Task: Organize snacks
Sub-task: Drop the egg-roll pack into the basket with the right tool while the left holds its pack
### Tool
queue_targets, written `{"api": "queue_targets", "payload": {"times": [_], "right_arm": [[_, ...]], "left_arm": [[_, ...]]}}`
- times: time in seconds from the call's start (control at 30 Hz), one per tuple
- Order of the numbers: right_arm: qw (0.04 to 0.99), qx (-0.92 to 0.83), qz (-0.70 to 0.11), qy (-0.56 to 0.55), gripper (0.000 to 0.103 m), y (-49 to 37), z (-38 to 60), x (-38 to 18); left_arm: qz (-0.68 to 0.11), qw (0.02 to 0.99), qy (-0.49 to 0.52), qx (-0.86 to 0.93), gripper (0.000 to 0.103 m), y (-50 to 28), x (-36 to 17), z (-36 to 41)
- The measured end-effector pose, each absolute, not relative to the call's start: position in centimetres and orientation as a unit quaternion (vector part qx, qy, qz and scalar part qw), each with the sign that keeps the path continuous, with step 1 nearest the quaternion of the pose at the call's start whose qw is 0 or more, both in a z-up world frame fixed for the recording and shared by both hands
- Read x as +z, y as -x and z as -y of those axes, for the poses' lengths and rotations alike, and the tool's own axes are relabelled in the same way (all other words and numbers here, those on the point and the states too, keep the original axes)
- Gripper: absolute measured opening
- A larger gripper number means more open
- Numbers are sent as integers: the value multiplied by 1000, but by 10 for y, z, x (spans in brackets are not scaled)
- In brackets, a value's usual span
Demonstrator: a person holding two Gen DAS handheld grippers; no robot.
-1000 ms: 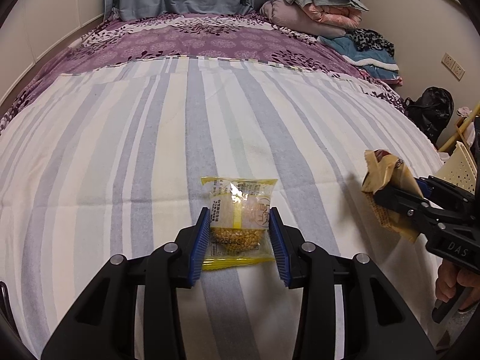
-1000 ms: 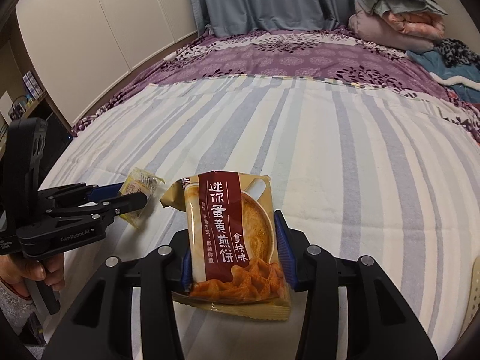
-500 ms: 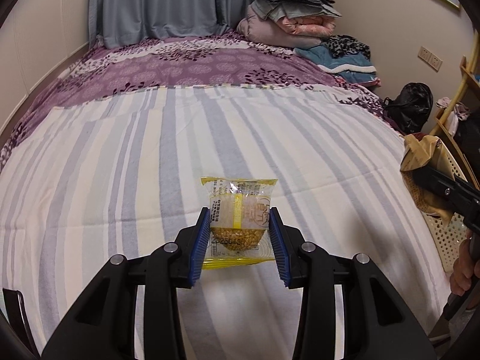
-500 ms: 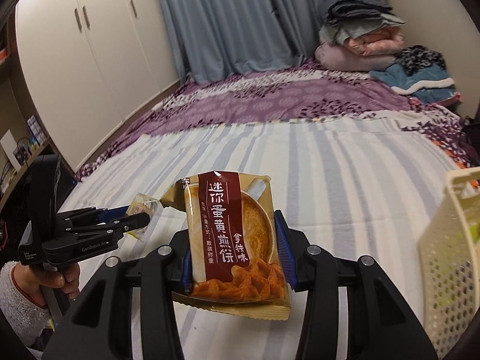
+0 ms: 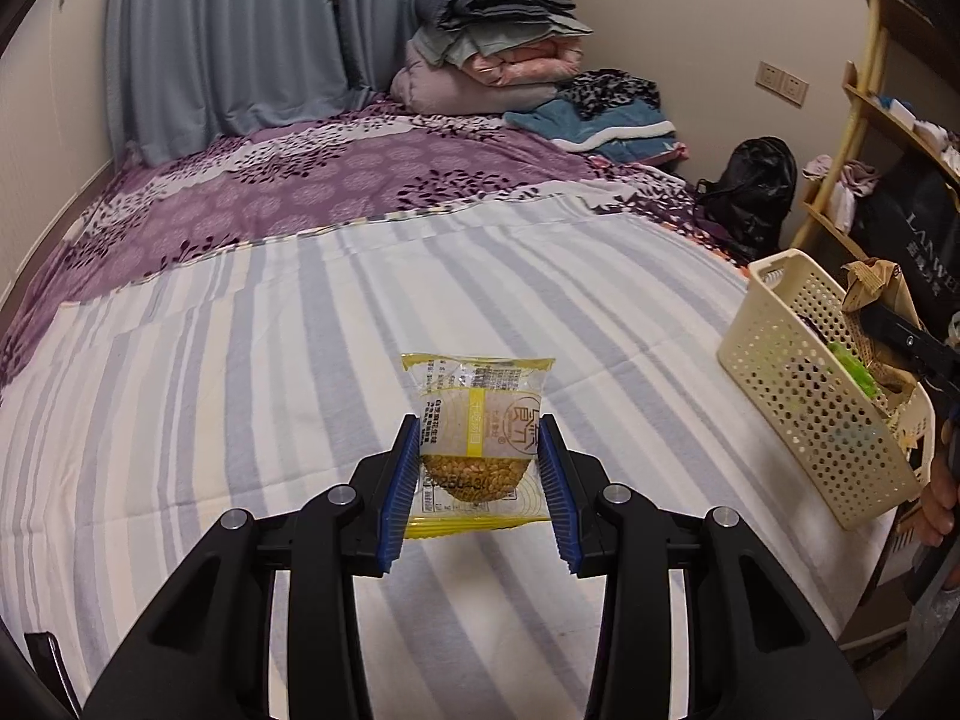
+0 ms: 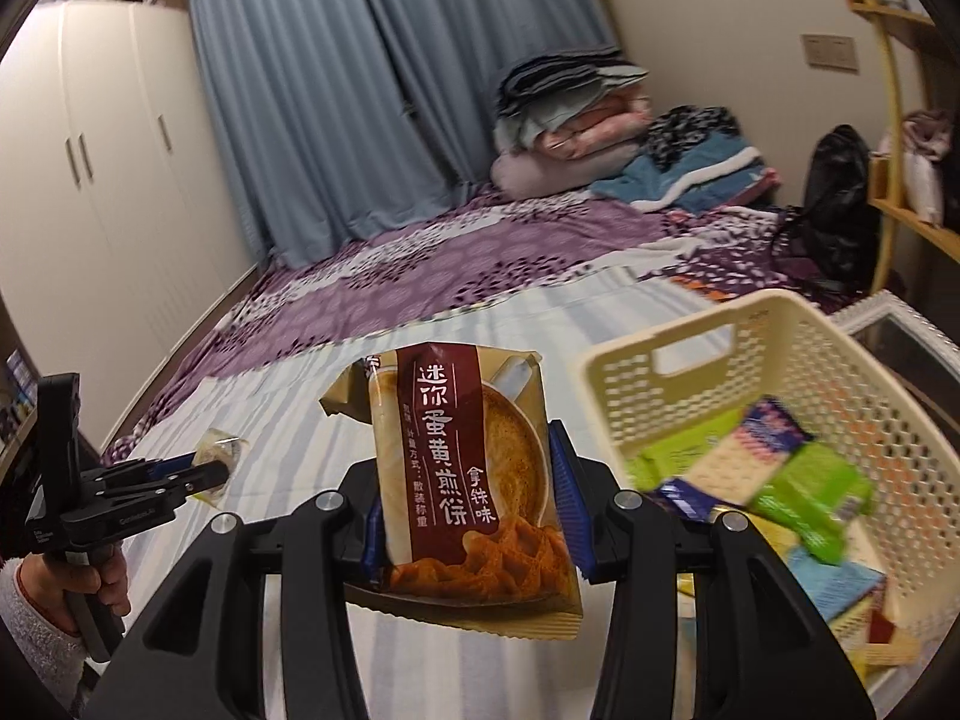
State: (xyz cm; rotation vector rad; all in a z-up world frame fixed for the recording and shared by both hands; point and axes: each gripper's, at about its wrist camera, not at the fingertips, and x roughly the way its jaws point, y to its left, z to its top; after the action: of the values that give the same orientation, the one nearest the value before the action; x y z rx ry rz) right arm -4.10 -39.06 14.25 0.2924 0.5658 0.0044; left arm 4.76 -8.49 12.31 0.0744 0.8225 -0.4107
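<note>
We hold two snacks above the bed point(image 5: 240, 360): left claw point(image 5: 478, 489) clamps one yellow packet point(image 5: 477, 444), right claw point(image 6: 474, 507) one brown pouch point(image 6: 465, 474) beside one basket point(image 6: 690, 336).

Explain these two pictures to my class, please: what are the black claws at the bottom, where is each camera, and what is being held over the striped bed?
There is no robot here. A person holds a hand tool in each hand: a black two-finger gripper with a wide-angle camera mounted on it, looking forward along the fingers. So each picture is taken from one tool.

In the left tool's view, the left gripper is closed on a small yellow snack packet above the striped bedspread. At the right edge sits a cream perforated basket.

In the right tool's view, the right gripper is closed on a brown cracker packet, close beside that same basket, which already holds several wrapped snacks. The other tool, with the person's hand on its handle, shows at the left.
</note>
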Motion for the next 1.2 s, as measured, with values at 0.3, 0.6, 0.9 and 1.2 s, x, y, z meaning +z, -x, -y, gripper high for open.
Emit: {"api": "queue_targets", "payload": {"times": [0.3,0.6,0.9,1.2], "right_arm": [[943,-80,-275,-168,45,79,446,133],[924,-168,-272,-208,66,104,492,115],[925,-180,-264,-206,74,122,503,108],[910,-213,-317,-161,75,119,507,99]], "left_arm": [[-390,892,-53,-222,40,-41,133,115],[-383,887,-75,-245,40,-31,141,149],[-373,879,-98,-280,40,-21,151,190],[-357,870,-114,-321,40,-15,166,237]]}}
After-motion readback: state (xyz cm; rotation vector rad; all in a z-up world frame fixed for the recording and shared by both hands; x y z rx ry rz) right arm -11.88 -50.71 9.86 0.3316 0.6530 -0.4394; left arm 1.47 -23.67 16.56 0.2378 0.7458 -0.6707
